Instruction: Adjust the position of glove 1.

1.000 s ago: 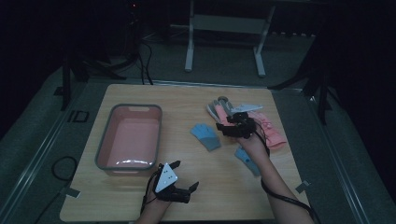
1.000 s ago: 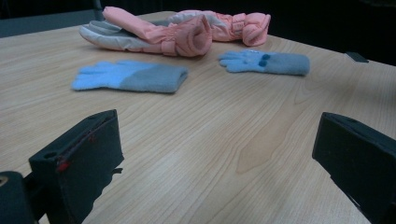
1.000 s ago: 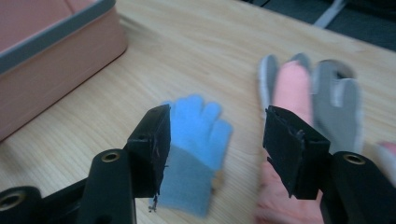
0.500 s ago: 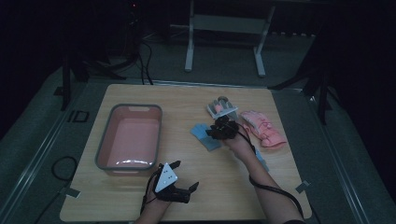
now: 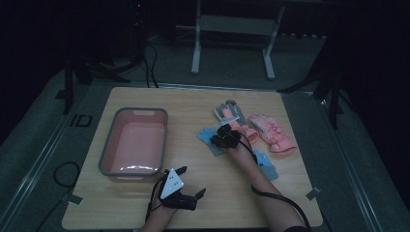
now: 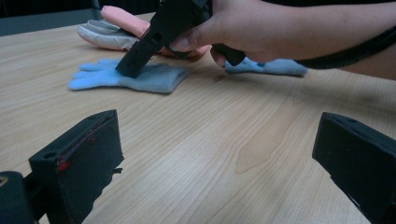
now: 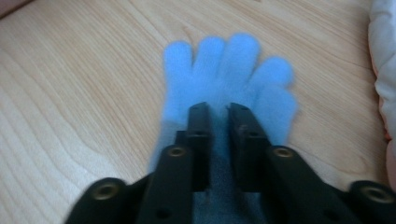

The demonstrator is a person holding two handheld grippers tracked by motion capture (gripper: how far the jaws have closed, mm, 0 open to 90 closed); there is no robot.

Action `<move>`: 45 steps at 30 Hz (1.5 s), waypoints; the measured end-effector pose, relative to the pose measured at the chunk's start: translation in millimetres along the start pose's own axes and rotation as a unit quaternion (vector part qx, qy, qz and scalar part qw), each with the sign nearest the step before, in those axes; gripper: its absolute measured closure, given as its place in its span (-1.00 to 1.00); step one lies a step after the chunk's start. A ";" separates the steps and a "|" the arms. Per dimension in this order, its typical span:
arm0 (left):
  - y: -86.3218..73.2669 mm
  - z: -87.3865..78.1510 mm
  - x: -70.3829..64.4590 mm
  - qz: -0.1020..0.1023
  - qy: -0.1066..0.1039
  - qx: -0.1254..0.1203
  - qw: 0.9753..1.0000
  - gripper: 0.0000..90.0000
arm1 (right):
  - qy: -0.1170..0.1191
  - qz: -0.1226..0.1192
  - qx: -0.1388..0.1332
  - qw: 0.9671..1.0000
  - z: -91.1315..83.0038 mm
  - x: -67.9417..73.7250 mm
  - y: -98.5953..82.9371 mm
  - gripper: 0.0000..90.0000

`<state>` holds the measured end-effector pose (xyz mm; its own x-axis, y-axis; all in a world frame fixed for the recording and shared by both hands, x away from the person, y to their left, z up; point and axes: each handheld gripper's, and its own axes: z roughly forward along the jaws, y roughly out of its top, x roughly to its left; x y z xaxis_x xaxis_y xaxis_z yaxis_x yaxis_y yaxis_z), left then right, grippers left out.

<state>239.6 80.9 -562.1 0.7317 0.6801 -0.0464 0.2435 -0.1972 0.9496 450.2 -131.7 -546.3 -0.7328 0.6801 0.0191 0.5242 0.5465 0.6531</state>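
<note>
On the table (image 5: 145,208), near its middle, our right gripper (image 5: 223,140) is down on a blue glove (image 5: 209,141) that lies flat, fingers pointing away from us and toward the tub side. Right gripper view: jaws nearly closed, narrow gap between them, tips (image 7: 219,114) sitting over the glove's palf area just below the fingers (image 7: 224,56); blue fabric shows between the jaws, but we can't tell whether they actually pinch it or just press on it. Left gripper view confirms the contact: right gripper's (image 6: 140,56) tips touch the glove (image 6: 126,77) at the cuff-side half, gripper tilted steeply, our right hand (image 6: 243,28) wrapped around it.

Our left gripper (image 5: 186,186) sits at the near edge of the table, well apart from the gloves, jaws wide open, holding nothing. Bare wood between its jaws (image 6: 210,154).

Other stuff:
- second blue glove (image 5: 266,164) just beside our right forearm, on the near-right side
- pink glove (image 5: 273,133) to the right of the right gripper, flat on the table
- grey-and-pink glove (image 5: 231,113) just beyond the right gripper, partly covered by it
- pink tub with grey rim (image 5: 109,150) on the left half of the table, apart from all gloves
</note>
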 end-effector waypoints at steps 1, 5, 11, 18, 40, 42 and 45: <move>0.0 0.1 0.1 -0.001 0.000 0.000 1.000 -0.96 | -0.006 0.002 -0.001 1.000 0.2 1.9 -0.1 0.84; 0.0 0.0 0.5 -0.004 0.002 0.000 1.000 -0.96 | -0.022 0.043 -0.012 0.999 -5.1 10.5 0.2 0.93; 0.0 0.0 0.4 -0.004 0.003 -0.001 1.000 -0.96 | -0.033 0.113 -0.056 0.991 -44.8 31.6 -2.1 0.94; -0.1 -0.2 -0.1 -0.004 0.008 -0.002 1.000 -0.96 | -0.079 0.154 -0.080 0.982 -89.2 63.8 -21.7 0.94; -0.3 -0.6 -0.3 -0.003 0.010 -0.003 1.000 -0.96 | -0.134 0.233 -0.058 0.962 -59.7 95.0 -81.6 0.86; -0.2 -0.5 -0.1 -0.003 0.010 -0.002 1.000 -0.96 | -0.132 0.236 -0.061 0.961 -59.3 96.1 -82.1 0.80; -0.2 -0.4 0.2 -0.006 0.010 -0.002 1.000 -0.96 | -0.130 0.235 -0.064 0.961 -58.8 96.9 -82.1 0.73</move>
<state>239.4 81.3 -562.2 0.7163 0.6958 -0.0517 0.2500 -0.1867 0.9501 310.6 -139.4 -553.5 -0.2860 0.9456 0.1550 0.7012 0.0963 0.7064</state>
